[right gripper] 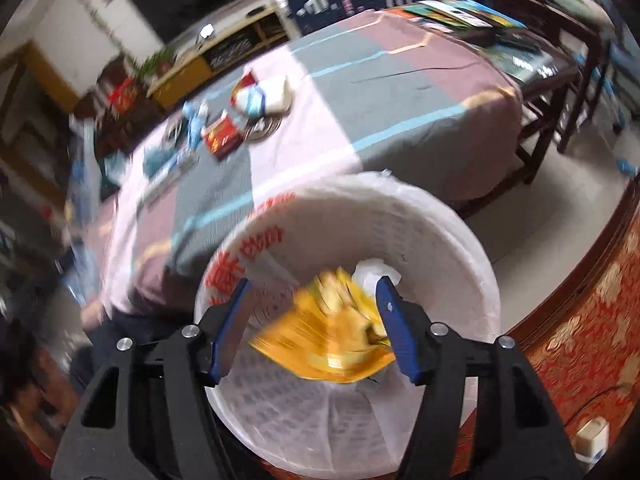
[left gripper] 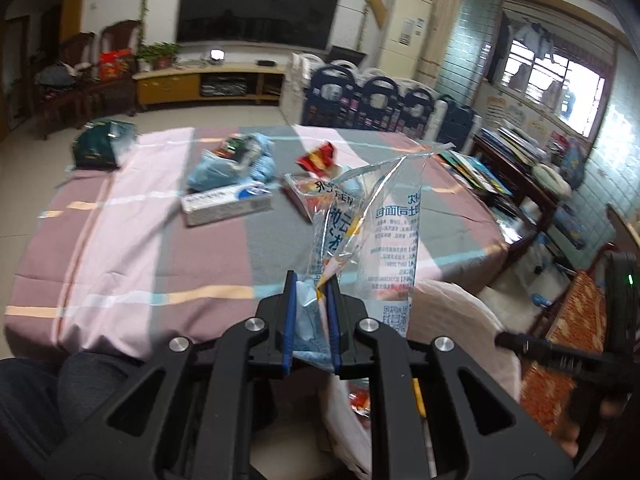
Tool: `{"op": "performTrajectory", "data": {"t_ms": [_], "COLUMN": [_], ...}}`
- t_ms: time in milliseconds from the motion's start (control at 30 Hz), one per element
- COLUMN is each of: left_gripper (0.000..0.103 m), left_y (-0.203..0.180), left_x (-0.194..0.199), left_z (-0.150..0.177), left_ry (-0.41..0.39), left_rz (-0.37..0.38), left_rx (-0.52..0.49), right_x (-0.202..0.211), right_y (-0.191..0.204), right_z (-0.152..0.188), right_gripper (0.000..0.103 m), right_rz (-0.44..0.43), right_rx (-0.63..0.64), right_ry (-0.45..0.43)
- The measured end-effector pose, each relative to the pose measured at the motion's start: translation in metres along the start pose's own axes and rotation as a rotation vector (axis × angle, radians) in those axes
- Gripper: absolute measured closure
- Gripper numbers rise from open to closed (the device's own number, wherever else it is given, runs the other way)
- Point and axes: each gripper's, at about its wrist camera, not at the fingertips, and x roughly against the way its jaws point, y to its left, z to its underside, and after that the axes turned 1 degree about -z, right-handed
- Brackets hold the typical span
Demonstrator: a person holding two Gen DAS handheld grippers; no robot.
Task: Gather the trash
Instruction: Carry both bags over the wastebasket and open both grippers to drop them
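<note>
My left gripper (left gripper: 312, 284) is shut on a clear plastic wrapper (left gripper: 376, 224) with blue print and holds it up above the near edge of the striped table (left gripper: 132, 256). My right gripper (right gripper: 314, 294) is open over a white-lined trash bin (right gripper: 452, 240). A blurred yellow wrapper (right gripper: 332, 332) lies between its fingers, over the bin's mouth; I cannot tell whether it touches them. The bin's liner (left gripper: 460, 308) also shows at the right in the left wrist view.
On the table lie a white box (left gripper: 224, 202), a blue bag (left gripper: 228, 166), a red snack wrapper (left gripper: 318, 156) and a dark green pouch (left gripper: 100, 144). The right wrist view shows a red packet (right gripper: 222, 136) and a white wad (right gripper: 264, 94). Chairs and a bookshelf stand at right.
</note>
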Motion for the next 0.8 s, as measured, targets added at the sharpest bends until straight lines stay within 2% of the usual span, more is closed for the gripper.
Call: {"op": "performTrajectory", "data": {"t_ms": [67,133,200,267,333,433,533,733,800], "left_gripper": [0.088,0.087,0.073,0.042,0.031,0.024,0.023,0.023,0.023], "left_y": [-0.009,-0.022,-0.037,-0.05,-0.058,-0.057,-0.039,0.02,0.047], "left_x": [-0.005,-0.009,-0.014,-0.018,-0.019,-0.023,-0.029,-0.048,-0.06], "left_z": [0.004,0.009,0.016,0.025,0.029,0.031,0.028,0.007,-0.008], "left_ry": [0.018,0.045,0.074,0.091,0.094,0.088,0.1,0.114,0.125], "left_rz": [0.048,0.134,0.184,0.209,0.219,0.181,0.152,0.069,0.02], "left_rx": [-0.034,-0.085,-0.148,-0.2,-0.232,-0.243,-0.18,-0.061,-0.032], "right_x": [0.012,0.025,0.034,0.038,0.036,0.029,0.018,-0.003,-0.01], "right_y": [-0.011,-0.019,-0.026,-0.032,-0.035,-0.033,-0.025,0.001,0.014], "right_z": [-0.008,-0.014,-0.02,-0.023,-0.026,-0.027,-0.026,-0.029,-0.033], "right_gripper": [0.04,0.04,0.04,0.04,0.039,0.039,0.039,0.039,0.039], "right_rz": [0.0,0.027,0.047,0.055,0.055,0.058,0.05,0.008,0.004], "right_rx": [-0.054,-0.081,-0.096,-0.12,-0.136,-0.136,-0.122,-0.079,-0.042], "right_ry": [-0.04,-0.095,-0.128,-0.146,-0.141,-0.128,-0.108,-0.067,-0.061]}}
